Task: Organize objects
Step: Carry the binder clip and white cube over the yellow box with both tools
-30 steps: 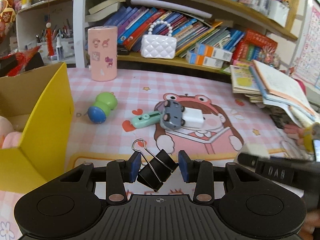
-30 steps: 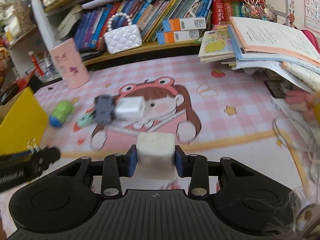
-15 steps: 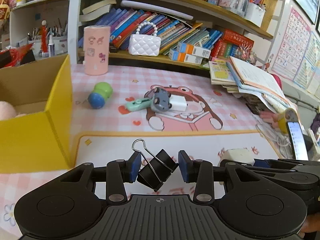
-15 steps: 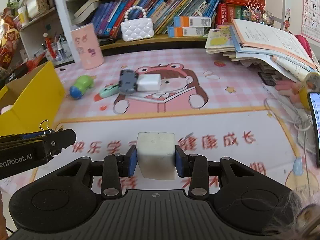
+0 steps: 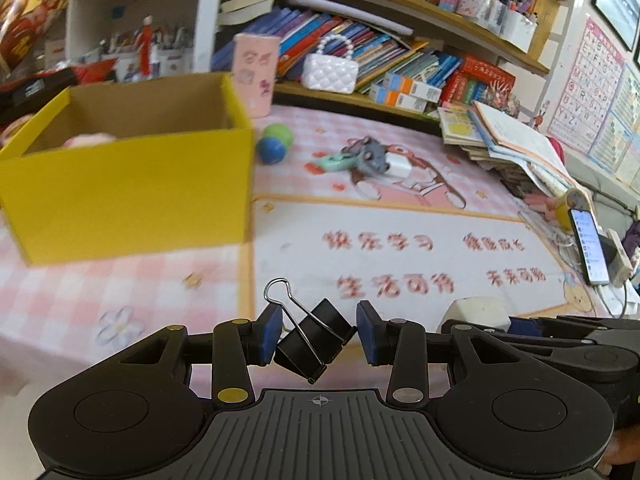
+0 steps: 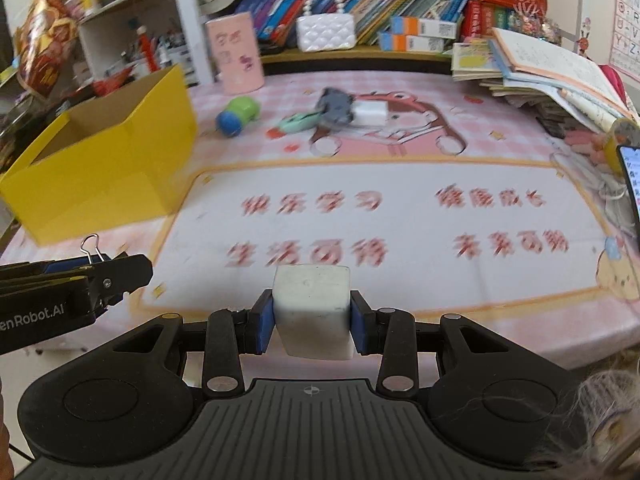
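Above the printed mat, left gripper (image 5: 316, 336) pinches a black metal binder clip (image 5: 310, 334); right gripper (image 6: 312, 322) clamps a chalky white block (image 6: 312, 310).

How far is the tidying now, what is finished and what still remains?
Looks done: one pink item lies in the yellow box. In hand: the left claw grips a black binder clip, and the right claw grips a white block; neither is over the box. Left on the mat: a green-and-blue toy, a mint item, a grey toy car, a white charger.
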`<action>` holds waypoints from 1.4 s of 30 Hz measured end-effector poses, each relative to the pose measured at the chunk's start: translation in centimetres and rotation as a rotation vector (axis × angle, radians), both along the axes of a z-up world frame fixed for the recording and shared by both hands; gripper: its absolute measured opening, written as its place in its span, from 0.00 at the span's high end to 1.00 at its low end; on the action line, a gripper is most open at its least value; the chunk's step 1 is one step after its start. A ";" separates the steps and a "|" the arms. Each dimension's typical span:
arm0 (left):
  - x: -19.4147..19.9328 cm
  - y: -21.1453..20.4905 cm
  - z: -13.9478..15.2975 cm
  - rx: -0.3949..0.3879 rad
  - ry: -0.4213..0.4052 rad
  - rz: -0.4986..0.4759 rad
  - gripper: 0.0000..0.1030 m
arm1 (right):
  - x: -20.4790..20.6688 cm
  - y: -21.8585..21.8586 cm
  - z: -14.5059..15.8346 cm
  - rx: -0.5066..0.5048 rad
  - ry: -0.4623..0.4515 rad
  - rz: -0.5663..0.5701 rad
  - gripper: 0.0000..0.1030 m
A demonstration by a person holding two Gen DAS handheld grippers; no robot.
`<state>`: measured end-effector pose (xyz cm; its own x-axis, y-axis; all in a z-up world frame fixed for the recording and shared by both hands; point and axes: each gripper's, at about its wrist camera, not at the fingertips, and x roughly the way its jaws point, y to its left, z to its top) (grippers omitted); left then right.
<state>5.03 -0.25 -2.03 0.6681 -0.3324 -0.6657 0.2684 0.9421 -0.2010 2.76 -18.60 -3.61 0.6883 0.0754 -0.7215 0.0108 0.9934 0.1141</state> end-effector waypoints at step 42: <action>0.6 15.7 9.5 -0.065 -0.385 0.313 0.62 | 4.2 16.1 9.1 -0.006 -0.371 0.317 0.66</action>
